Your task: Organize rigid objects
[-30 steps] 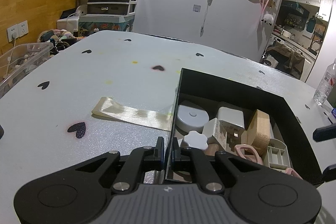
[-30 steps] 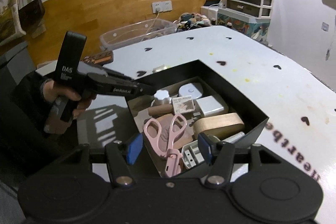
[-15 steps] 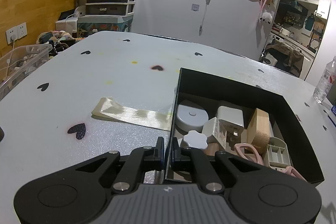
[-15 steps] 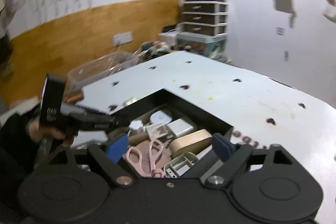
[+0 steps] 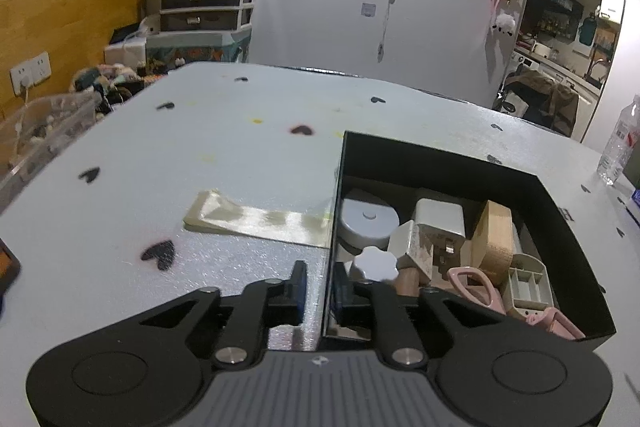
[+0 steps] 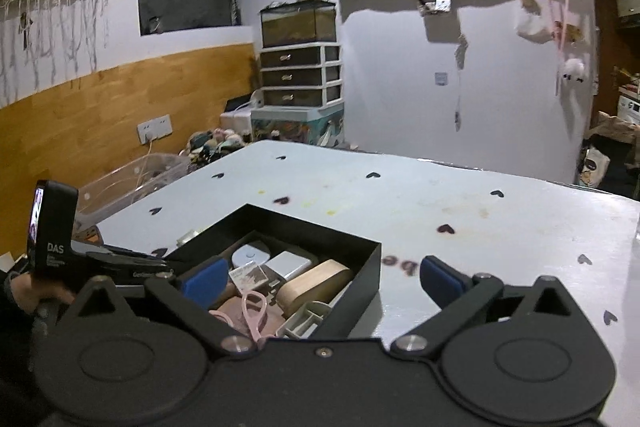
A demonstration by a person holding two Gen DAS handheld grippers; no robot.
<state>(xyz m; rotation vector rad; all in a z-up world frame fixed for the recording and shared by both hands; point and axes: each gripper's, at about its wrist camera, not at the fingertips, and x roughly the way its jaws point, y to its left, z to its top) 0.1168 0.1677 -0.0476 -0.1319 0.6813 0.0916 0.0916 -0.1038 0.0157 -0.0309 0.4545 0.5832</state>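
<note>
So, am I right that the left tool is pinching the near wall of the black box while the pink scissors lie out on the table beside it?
Not quite: the pink plastic scissors lie inside the black cardboard box, not on the white heart-dotted table, as the left wrist view shows. The left tool does straddle the box's near wall.

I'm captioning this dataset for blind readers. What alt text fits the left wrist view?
The left gripper straddles the near wall of a black box, fingers nearly shut, on a pale table. Inside lie pink scissors, a white charger and a wooden block.
</note>
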